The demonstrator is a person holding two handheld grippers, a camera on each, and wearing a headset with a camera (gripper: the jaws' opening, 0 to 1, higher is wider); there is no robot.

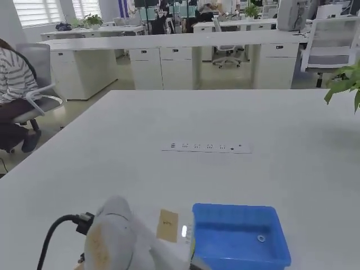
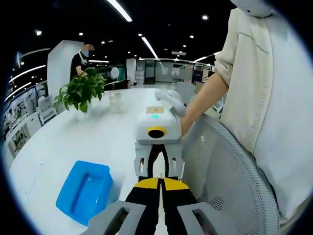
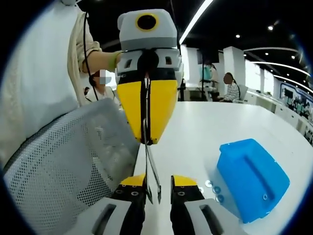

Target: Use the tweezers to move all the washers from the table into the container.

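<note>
Left gripper (image 3: pixel 146 139) clamped on tweezers (image 3: pixel 151 169), right gripper (image 3: pixel 158 186) jaws apart round free end; washers (image 3: pixel 216 190) on table (image 3: pixel 205 132) just beside blue container (image 3: pixel 252 178), prob tiny, light, slippery, so pinch at rim.

Open office: long white desk row (image 1: pixel 169 42); white table (image 1: pixel 169 118) in front, blinds window (image 1: pixel 36 11) behind-left, mesh chair (image 1: pixel 332 39) right, ceiling strip lights (image 2: pixel 120 10) overhead.

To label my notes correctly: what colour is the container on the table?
Blue; the container shows best in the head view.
</note>
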